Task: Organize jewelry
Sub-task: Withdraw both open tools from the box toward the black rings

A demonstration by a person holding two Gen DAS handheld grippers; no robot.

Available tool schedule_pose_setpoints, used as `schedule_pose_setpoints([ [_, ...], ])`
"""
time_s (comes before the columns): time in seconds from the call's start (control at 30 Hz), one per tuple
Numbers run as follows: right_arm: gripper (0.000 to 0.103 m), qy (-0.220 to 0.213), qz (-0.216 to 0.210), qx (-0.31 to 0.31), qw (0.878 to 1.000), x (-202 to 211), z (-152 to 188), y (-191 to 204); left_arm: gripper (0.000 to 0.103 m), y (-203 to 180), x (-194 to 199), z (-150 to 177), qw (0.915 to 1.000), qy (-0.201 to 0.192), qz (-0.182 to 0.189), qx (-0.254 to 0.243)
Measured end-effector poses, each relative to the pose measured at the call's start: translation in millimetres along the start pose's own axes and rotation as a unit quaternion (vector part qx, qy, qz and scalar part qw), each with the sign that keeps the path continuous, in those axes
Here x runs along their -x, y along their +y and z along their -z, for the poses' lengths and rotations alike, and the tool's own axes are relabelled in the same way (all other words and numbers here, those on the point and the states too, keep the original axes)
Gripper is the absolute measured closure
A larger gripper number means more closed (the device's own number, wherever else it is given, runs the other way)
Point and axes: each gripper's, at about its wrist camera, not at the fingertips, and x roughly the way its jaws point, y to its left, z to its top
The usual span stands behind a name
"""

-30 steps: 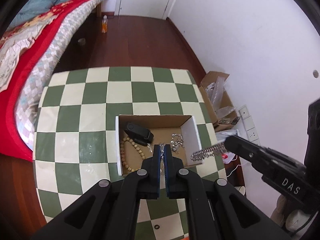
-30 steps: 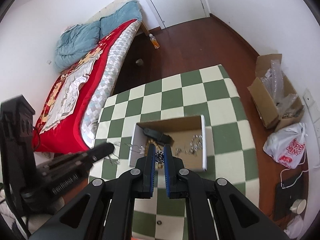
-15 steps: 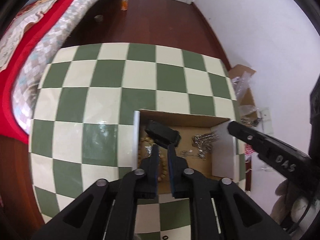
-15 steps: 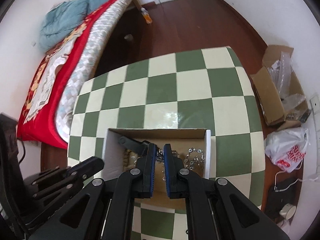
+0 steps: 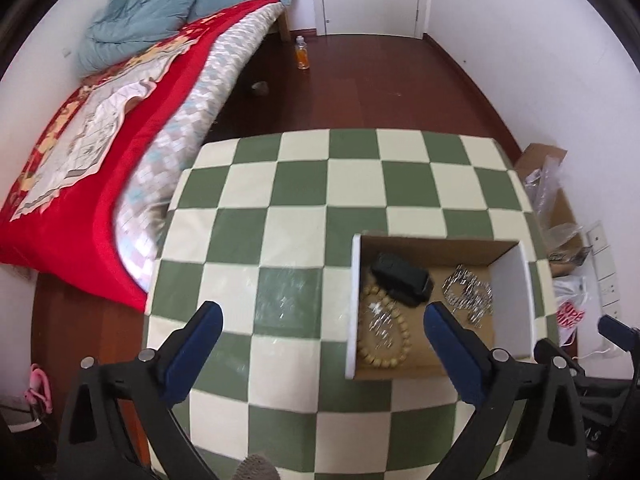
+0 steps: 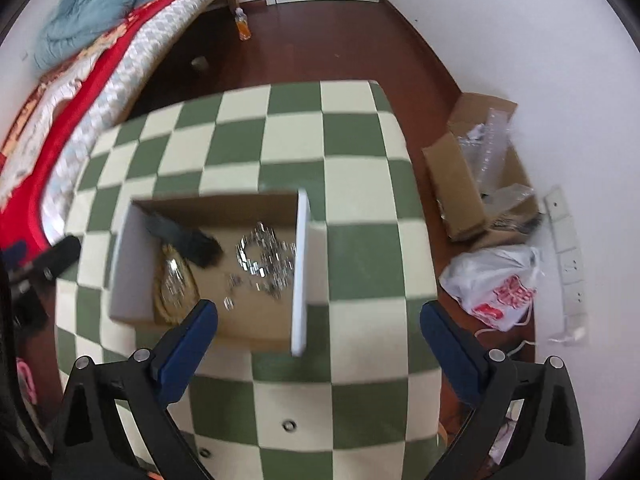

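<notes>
Above the checkered surface (image 5: 296,184), both grippers (image 5: 320,320) (image 6: 318,322) are held with fingers spread and empty. Bead bracelet (image 5: 384,336), silver chains (image 6: 264,256) and dark case (image 5: 402,282) lie inside the cardboard box (image 5: 514,300). Placement seems finished; remaining pieces must be sought next.

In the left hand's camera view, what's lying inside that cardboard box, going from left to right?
Wooden bead bracelet with a small silver piece lying on it → black case → pile of silver chain jewelry → the cardboard box's white right wall.
</notes>
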Motion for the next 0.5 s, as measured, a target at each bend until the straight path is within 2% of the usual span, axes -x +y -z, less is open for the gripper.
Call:
schedule_pose_setpoints([
  [0.27, 0.000, -0.024, 0.001, -0.009, 1.000, 20, 43, 6, 0.000, 7, 17, 37, 0.9999, -0.005, 0.001, 0.015],
  [0.5, 0.000, -0.075, 0.012, -0.015, 0.997, 65, 57, 8, 0.000, 14, 61, 61, 0.9988, -0.048, -0.006, 0.007],
])
